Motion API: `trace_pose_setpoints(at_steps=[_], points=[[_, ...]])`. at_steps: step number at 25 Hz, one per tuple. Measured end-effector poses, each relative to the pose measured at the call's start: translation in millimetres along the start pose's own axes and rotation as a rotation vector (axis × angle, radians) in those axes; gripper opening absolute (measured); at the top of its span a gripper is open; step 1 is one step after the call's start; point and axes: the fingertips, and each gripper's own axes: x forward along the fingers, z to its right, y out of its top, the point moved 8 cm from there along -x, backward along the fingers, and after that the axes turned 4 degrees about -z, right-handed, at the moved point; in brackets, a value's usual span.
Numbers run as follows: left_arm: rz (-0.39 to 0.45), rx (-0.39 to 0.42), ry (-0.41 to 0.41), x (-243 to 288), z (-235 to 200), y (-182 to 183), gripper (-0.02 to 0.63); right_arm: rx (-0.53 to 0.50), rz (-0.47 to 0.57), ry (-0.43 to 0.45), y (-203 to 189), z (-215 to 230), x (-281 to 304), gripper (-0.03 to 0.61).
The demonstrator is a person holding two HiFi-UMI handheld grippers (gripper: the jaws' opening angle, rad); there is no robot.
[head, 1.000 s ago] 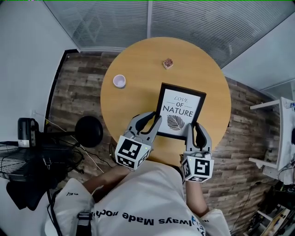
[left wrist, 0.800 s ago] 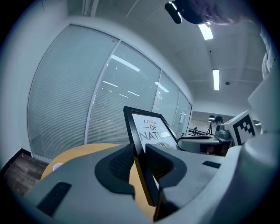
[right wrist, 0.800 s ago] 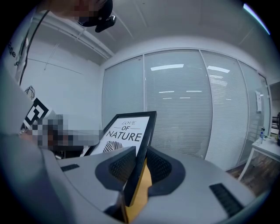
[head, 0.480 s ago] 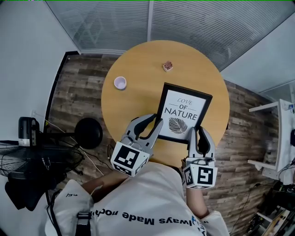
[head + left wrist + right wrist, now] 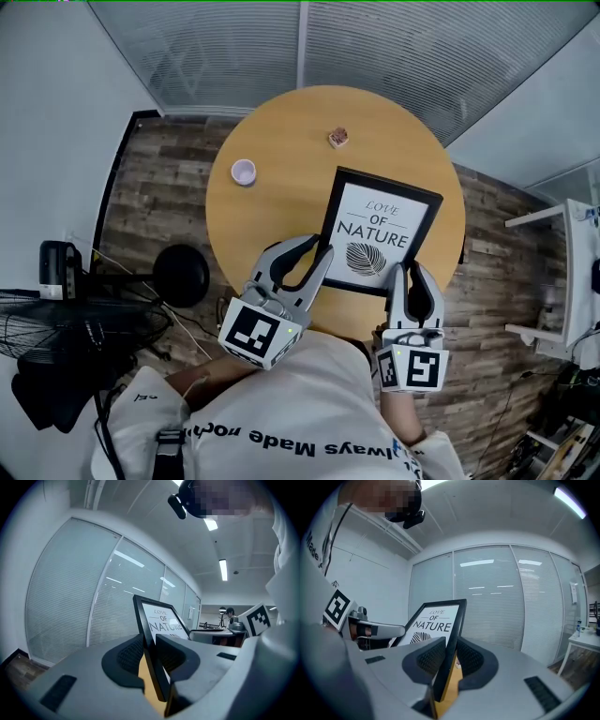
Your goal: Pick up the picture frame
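Observation:
The black picture frame (image 5: 379, 231), white print reading "LOVE OF NATURE" with a leaf, is held above the round wooden table (image 5: 281, 159). My left gripper (image 5: 317, 265) is shut on the frame's near left edge, and my right gripper (image 5: 410, 278) is shut on its near right corner. In the left gripper view the frame (image 5: 159, 620) runs edge-on between the pads of the left gripper (image 5: 151, 654). In the right gripper view the frame (image 5: 436, 623) likewise sits clamped in the right gripper (image 5: 449, 660).
A small white cup (image 5: 244, 172) and a small brown block (image 5: 338, 138) sit on the far part of the table. A black fan (image 5: 75, 328) and a round black base (image 5: 182, 275) stand on the wood floor at left. A white shelf (image 5: 572, 272) stands at right.
The frame has shifted right and toward me, its right side swinging further right. Both grippers moved with it, drawing back toward my body and keeping their hold.

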Motion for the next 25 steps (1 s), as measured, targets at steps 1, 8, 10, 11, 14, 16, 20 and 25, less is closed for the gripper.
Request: trace_pose_setpoints(at_steps=[1,8,10,11,14,16,20,25], points=[[0.002,0.001,-0.002,-0.8,0.4,1.2,0.097,0.0,0.004,-0.002,1.9,-0.5,-1.2,0.092],[0.014,0.005,-0.003,-2.1,-1.8,5.7,0.097,0.0,0.02,-0.009,7.1,-2.9,-0.9,0.091],[0.015,0.005,-0.002,-2.3,0.7,4.7,0.097,0.0,0.02,-0.008,6.0,-1.6,-3.1,0.091],[0.016,0.005,-0.001,-2.2,2.0,4.4,0.097,0.0,0.02,-0.007,5.7,-0.8,-3.9,0.091],[0.018,0.003,0.001,-2.4,-0.1,4.2,0.097,0.0,0.02,-0.006,5.9,-2.1,-2.0,0.091],[0.018,0.0,0.001,-2.4,-2.6,4.3,0.097,0.0,0.019,-0.005,6.1,-3.4,0.1,0.091],[0.015,-0.003,0.004,-1.7,-2.7,4.4,0.097,0.0,0.019,-0.003,6.7,-2.4,1.2,0.091],[0.015,-0.007,0.004,-1.9,-4.0,4.3,0.097,0.001,0.02,-0.002,6.6,-3.5,1.7,0.091]])
